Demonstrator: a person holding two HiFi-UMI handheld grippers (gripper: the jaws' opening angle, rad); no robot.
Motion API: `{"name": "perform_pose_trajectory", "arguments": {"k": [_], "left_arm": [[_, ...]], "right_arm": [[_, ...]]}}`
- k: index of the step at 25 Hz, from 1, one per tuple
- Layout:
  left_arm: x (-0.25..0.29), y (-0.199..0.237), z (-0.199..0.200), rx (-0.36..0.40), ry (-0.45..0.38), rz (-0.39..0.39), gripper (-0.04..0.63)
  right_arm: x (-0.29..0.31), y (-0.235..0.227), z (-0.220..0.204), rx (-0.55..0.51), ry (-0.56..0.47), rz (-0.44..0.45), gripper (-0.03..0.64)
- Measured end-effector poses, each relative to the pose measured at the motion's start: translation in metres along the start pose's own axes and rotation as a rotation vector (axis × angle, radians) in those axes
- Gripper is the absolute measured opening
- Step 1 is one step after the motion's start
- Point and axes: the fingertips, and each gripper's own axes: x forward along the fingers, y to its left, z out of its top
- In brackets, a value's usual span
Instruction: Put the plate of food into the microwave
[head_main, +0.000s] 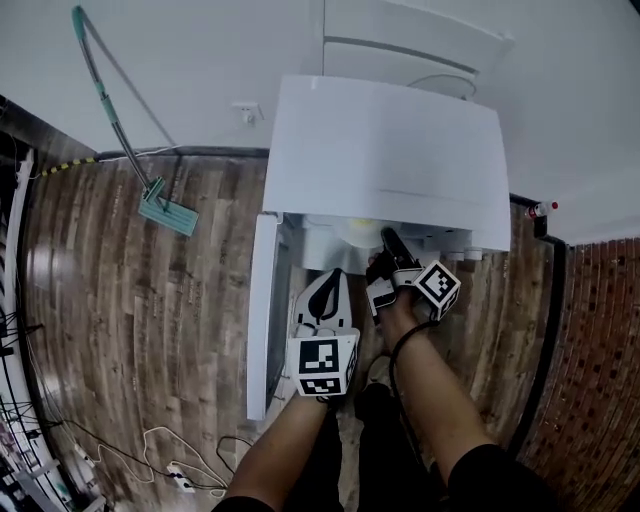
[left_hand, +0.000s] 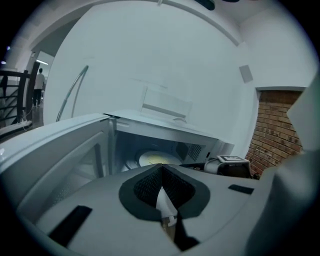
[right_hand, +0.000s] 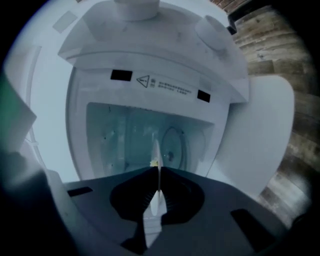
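Filling the middle of the head view, the white microwave (head_main: 390, 150) sits against a pale wall, with wood floor (head_main: 130, 330) spread to either side. Its door (head_main: 262, 310) is swung wide open to the left. A green mop (head_main: 168, 212) leans on the wall well to the left of the microwave, and loose cables (head_main: 170, 450) lie on the floor near the bottom left corner.

The right hand-held gripper (head_main: 388, 240) reaches into the open cavity. In the right gripper view its jaws are pressed almost together on the thin rim of the plate (right_hand: 156, 150), which shows edge-on between the pads. The left hand-held gripper (head_main: 337, 275) is just outside the cavity, beside the door and close to the right one. Its jaws meet at the tips with nothing between them.

The plate (head_main: 355, 232) is inside the microwave, just past the front edge, and the left gripper view shows it low in the cavity. Whether it rests on the cavity floor cannot be told. Yellow food (head_main: 362, 228) lies on it.
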Motion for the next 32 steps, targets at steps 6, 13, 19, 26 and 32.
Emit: {"name": "perform_pose_trajectory", "arguments": {"k": [6, 13, 19, 26, 32], "left_arm": [[0.010, 0.007, -0.006, -0.032, 0.018, -0.022, -0.002], [0.015, 0.008, -0.010, -0.026, 0.034, -0.055, -0.002], [0.017, 0.017, -0.012, -0.048, 0.046, -0.047, -0.002], [0.020, 0.012, -0.015, -0.039, 0.061, -0.061, -0.002], [0.020, 0.004, -0.018, -0.023, 0.072, -0.075, -0.002]], "right_arm": [[0.034, -0.013, 0.011, -0.105, -0.040, -0.067, 0.025], [0.066, -0.013, 0.025, -0.194, -0.078, -0.113, 0.025], [0.079, -0.014, 0.033, -0.358, -0.107, -0.158, 0.026], [0.076, -0.004, 0.031, -0.808, -0.153, -0.271, 0.087], [0.080, 0.010, 0.041, -1.045, -0.219, -0.313, 0.286]]}}
